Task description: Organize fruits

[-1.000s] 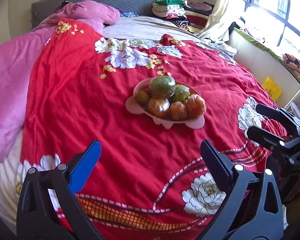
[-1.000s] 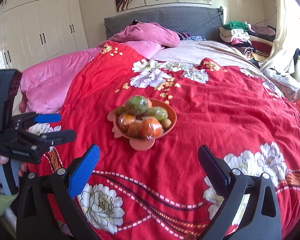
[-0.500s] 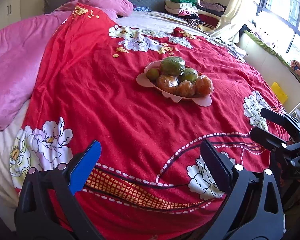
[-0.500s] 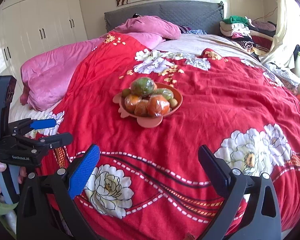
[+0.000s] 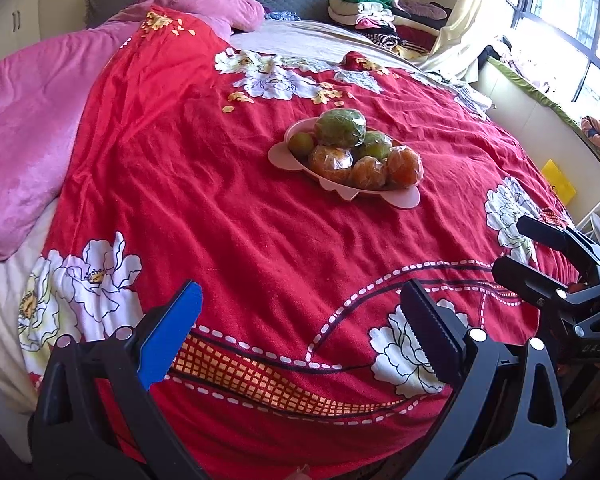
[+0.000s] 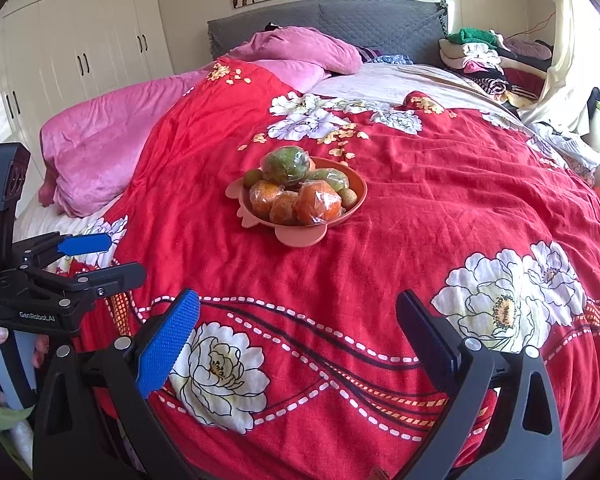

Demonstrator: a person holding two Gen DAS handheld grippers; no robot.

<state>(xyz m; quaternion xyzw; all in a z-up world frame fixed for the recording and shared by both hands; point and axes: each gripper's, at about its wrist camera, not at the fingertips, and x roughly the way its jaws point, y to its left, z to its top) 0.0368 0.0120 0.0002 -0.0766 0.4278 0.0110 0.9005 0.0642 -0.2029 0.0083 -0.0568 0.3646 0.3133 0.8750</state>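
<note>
A red quilt (image 6: 420,220) covers the bed. Mid-quilt sits a pink bowl (image 6: 356,196) piled with wrapped fruit (image 6: 288,196). My left gripper (image 5: 300,320) and right gripper (image 6: 296,328) hover near the foot, well apart from it, jaws wide, empty.

White lettering reading "GenRobot.AI" is printed on the black plastic body of the left gripper (image 6: 102,258), seen from the right wrist camera. In the left wrist camera, faint raised characters on the black body of the right gripper (image 5: 512,248) are too blurred to read. No other text is legible.
</note>
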